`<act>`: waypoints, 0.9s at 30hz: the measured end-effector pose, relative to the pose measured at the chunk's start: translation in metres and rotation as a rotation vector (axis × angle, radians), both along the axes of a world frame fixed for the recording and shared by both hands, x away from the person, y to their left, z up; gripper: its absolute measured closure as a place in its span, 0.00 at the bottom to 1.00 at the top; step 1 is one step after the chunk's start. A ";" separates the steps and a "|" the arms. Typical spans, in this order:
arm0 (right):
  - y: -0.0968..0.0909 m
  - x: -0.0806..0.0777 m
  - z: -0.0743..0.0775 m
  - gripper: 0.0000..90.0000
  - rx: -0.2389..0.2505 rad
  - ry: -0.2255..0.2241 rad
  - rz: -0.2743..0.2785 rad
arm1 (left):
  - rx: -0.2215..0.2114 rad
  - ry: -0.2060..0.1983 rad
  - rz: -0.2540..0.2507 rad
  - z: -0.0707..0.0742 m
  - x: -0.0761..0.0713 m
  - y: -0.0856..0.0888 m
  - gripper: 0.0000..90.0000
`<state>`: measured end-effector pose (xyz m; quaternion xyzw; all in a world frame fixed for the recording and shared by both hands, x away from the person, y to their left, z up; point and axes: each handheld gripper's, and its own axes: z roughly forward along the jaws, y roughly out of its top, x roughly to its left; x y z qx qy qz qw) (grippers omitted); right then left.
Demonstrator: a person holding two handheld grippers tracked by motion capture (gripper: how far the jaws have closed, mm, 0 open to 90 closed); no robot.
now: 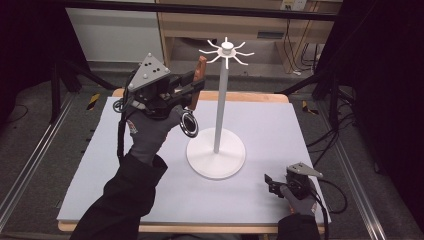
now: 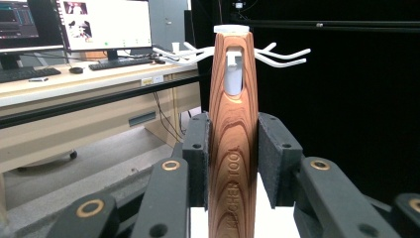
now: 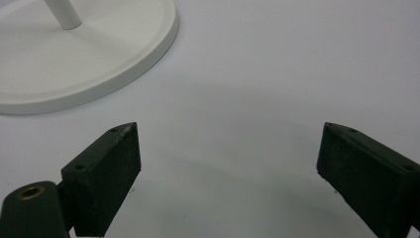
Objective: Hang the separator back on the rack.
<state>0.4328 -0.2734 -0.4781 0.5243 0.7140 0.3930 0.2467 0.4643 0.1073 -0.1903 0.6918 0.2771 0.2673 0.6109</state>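
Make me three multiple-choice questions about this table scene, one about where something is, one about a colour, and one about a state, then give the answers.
1. Where does the right claw sit?
A. low over the pale grey mat, near the table's front right corner
B. raised beside the stand's top hooks
C. on the stand's round base

2. What colour is the tall hook stand?
A. black
B. white
C. red

3. What state is the left claw in?
A. open and empty
B. shut on the brown wooden utensil handle
C. lying on the mat

Answers: 1 A, the high view shows it by the pale grey mat corner; 2 B, pole, base and hooks are all white; 3 B, the left gripper view shows both pads against the handle.
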 end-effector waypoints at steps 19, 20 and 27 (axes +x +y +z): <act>0.000 0.000 0.001 0.11 0.006 -0.001 -0.002 | 0.024 0.010 0.013 0.002 0.008 -0.011 0.75; 0.000 0.000 0.001 0.11 0.005 0.000 -0.001 | 0.025 0.012 0.015 0.001 0.010 -0.012 0.75; 0.000 0.000 0.001 0.11 0.007 0.000 -0.001 | 0.015 0.022 0.016 -0.002 0.015 -0.015 0.75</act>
